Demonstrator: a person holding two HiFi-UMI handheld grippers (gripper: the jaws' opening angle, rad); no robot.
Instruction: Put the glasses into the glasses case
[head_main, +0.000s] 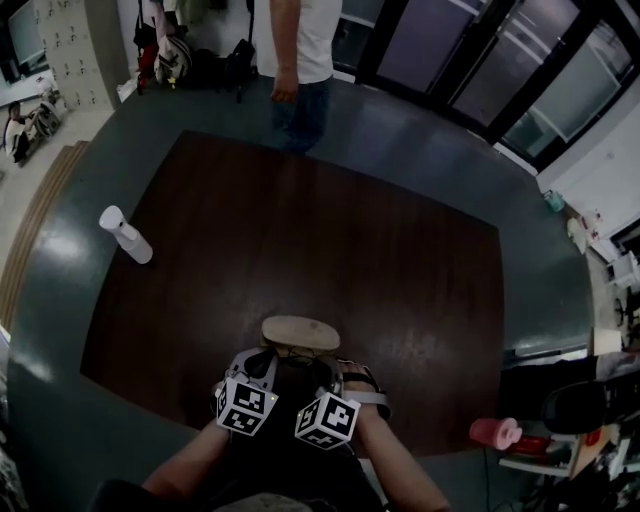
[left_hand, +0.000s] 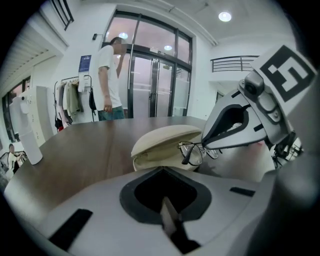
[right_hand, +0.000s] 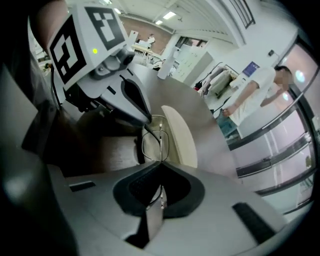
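Note:
A beige clamshell glasses case (head_main: 300, 331) lies on the dark wooden table (head_main: 350, 240) close to its near edge, right in front of both grippers; its lid looks slightly ajar in the left gripper view (left_hand: 162, 140). The thin-rimmed glasses (left_hand: 195, 154) hang just in front of the case, with my right gripper (left_hand: 202, 145) shut on them. In the right gripper view, a temple runs back between that gripper's (right_hand: 160, 162) jaws, with the lens (right_hand: 154, 142) ahead. My left gripper (left_hand: 162, 169) is shut with nothing between its jaws, its tip (right_hand: 146, 120) next to the glasses.
A white spray bottle (head_main: 126, 234) stands at the table's left edge. A person (head_main: 295, 60) stands beyond the far edge. A pink object (head_main: 495, 432) and office clutter sit off the table at right.

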